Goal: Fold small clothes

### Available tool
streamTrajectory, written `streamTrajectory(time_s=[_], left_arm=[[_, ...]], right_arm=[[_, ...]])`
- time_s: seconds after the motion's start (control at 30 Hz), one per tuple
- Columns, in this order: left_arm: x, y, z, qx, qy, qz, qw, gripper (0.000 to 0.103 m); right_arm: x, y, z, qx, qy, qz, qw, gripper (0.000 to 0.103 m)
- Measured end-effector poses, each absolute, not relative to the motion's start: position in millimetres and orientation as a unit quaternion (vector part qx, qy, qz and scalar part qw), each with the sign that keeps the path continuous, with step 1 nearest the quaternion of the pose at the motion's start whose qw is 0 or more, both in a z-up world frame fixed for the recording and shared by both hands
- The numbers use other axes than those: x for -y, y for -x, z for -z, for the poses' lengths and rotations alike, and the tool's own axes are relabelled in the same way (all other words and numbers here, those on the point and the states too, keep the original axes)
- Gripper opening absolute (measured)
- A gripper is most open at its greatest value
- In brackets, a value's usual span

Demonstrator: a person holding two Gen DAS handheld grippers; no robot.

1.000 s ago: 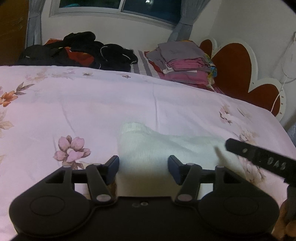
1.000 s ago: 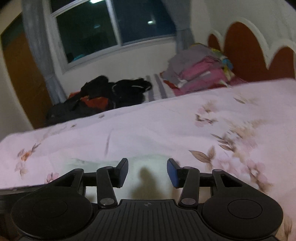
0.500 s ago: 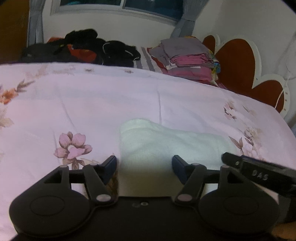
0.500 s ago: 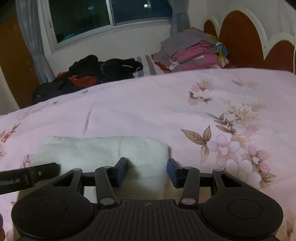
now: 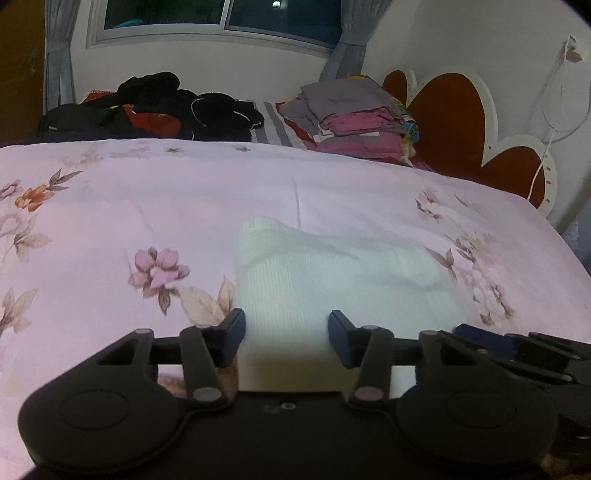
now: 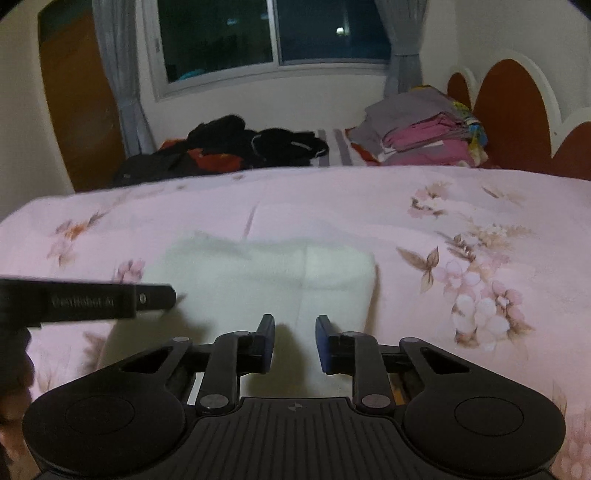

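Since the earlier frame, both hand-held grippers were closing: the left hand-held gripper and right hand-held gripper stood open over the white knitted cloth, ungripped, on the pink floral bed.

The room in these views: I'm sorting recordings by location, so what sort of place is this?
Most likely a bedroom at night: a bed under a pink floral cover, a scalloped headboard, stacked folded clothes and a curtained dark window.

We see wide open pink floral bedspread around the white garment, with free passage on all sides. Far behind, dark clothes and a folded stack crowd the back edge beside the headboard.
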State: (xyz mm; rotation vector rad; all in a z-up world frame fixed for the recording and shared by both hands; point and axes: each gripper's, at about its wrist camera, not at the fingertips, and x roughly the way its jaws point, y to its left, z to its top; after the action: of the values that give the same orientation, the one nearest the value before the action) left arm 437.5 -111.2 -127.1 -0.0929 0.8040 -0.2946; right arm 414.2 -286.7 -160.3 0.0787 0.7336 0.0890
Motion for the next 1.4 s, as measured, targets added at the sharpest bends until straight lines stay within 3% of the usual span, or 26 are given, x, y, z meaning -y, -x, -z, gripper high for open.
streamTrajectory(time_s=[0.17,0.57,1.1,1.23,1.33,1.4], left_arm=[[112.4,-422.0,136.4,-0.395,0.034,0.143,0.907,0.047],[96.2,-373.7,143.7,-0.424,0.027,0.171,0.889,0.043],[99.3,-340.9,151.7,-0.447,0.019,0.182,0.876,0.045],[96.6,-341.5,145.3,-0.451,0.020,0.184,0.873,0.049],[88.2,-339.7,138.0,-0.446,0.034,0.189,0.874,0.063],[85.1,-338.6,134.1,-0.438,0.034,0.190,0.878,0.063]], right_arm=[[296.6,-409.9,177.5,-0.374,-0.029,-0.022,0.927,0.024],[286.7,-358.1,152.2,-0.374,-0.055,-0.053,0.924,0.024],[284.6,-299.3,181.0,-0.421,-0.032,0.010,0.907,0.024],[282.3,-298.8,179.0,-0.426,-0.033,0.025,0.904,0.024],[282.1,-293.0,180.2,-0.425,-0.044,0.035,0.904,0.024],[284.5,-289.6,181.1,-0.422,-0.061,0.043,0.903,0.024]])
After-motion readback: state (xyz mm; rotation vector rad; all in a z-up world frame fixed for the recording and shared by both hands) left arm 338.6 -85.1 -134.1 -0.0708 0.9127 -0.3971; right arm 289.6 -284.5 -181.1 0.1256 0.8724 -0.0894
